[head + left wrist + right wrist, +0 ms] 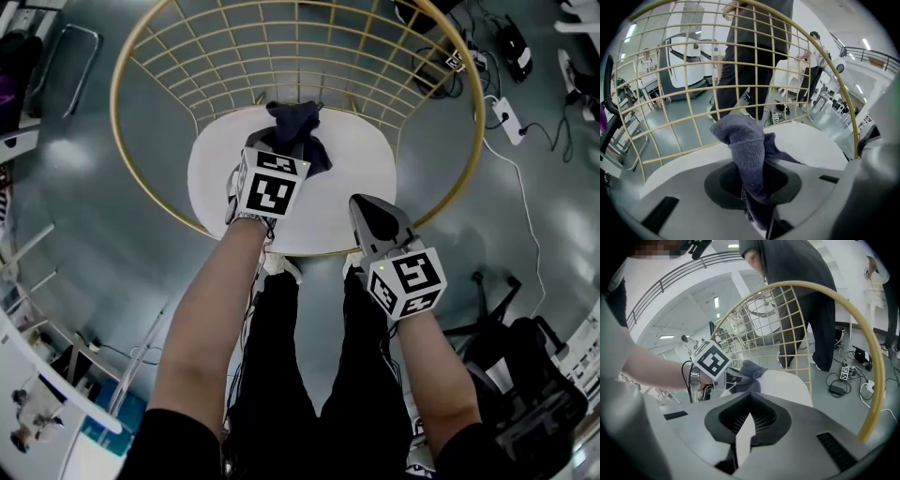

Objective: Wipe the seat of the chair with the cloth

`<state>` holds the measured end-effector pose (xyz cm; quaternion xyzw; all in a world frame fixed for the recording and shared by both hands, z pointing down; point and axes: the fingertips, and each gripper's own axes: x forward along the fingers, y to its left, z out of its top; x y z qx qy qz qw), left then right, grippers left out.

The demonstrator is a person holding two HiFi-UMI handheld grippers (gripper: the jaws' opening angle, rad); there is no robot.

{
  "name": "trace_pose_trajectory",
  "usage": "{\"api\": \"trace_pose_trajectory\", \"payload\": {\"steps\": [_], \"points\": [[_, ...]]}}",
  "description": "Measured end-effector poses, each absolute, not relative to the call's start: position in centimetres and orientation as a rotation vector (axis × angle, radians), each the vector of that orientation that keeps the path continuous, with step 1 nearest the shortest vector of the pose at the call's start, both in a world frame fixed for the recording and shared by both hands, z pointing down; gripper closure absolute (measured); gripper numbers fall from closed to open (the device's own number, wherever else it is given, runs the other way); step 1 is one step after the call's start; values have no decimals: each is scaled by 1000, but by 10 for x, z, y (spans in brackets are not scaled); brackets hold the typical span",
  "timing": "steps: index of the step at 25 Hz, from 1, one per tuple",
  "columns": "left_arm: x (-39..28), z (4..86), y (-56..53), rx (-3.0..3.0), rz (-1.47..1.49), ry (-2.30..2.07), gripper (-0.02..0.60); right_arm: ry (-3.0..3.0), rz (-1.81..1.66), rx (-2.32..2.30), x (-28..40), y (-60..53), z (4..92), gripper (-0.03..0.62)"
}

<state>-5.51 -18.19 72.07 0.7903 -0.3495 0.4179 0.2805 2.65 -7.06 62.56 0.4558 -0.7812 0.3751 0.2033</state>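
Forearms (220,309) reach down over the white seat (361,173) of a gold wire chair (300,37). The left gripper (281,155) clamps the dark blue cloth (298,127) near the seat's back edge, while the right gripper (745,432) hangs closed and empty at its front edge. Wiping appears barely started; next, the cloth needs pressing down and sweeping forward.

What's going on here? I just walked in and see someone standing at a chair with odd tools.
A person with a gripper in each hand is working on wiping a chair. The left gripper is shut on a dark cloth, held at the rear of the white seat, close to the gold wire backrest. The right gripper is shut on nothing and hovers near the seat's front edge.
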Motion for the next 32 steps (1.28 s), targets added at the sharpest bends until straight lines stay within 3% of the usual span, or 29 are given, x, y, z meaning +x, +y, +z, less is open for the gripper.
{"api": "trace_pose_trajectory", "payload": {"steps": [21,32], "points": [[-172,704,-196,2024,1051,-1102,492,-2222,1011,1144,-72,-91,623,582],[-208,697,-190,1979,1097,-1173,492,-2246,992,1106,-91,-92,616,582]]}}
